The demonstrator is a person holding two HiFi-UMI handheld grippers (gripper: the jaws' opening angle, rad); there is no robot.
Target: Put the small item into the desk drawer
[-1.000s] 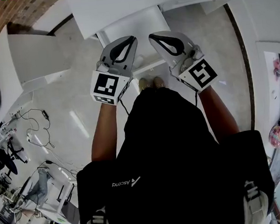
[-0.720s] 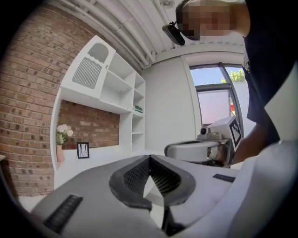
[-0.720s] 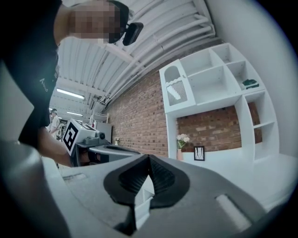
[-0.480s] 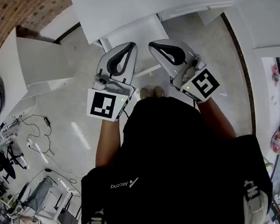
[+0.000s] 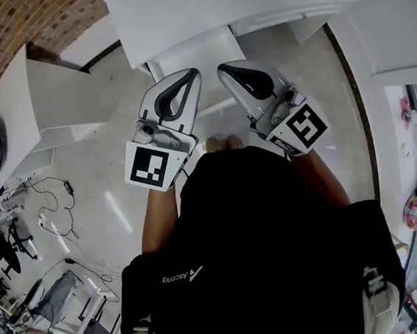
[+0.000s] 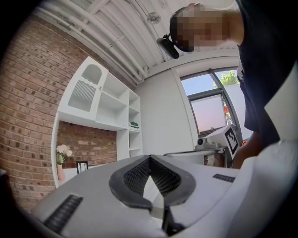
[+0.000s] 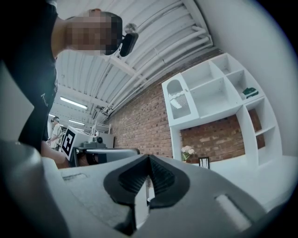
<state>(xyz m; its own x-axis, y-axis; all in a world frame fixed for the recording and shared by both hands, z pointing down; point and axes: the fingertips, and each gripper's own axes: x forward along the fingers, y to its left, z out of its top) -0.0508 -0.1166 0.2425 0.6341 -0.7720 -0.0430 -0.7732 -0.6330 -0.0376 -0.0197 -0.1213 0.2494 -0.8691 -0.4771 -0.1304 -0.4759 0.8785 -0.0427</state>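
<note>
In the head view I hold both grippers up in front of my chest, tips pointing toward the white desk (image 5: 228, 5). A white drawer-like box (image 5: 196, 52) juts out below the desk's edge. The left gripper (image 5: 193, 74) is shut, its dark pads meeting at the tip with nothing between them. The right gripper (image 5: 222, 68) is shut and empty too. In the left gripper view the left gripper (image 6: 150, 158) points up at the room, and in the right gripper view the right gripper (image 7: 149, 157) does the same. No small item shows in any view.
A white shelf unit (image 5: 60, 96) stands at the left by a brick wall (image 5: 1, 28). Cables (image 5: 55, 186) and gear lie on the floor at the lower left. My shoes (image 5: 225, 144) show below the grippers. Wall shelves (image 6: 100, 102) and a flower vase (image 6: 62, 153) appear behind.
Both grippers have drawn back toward my chest and stand a little closer together. The desk has slid slightly up and left in the head view.
</note>
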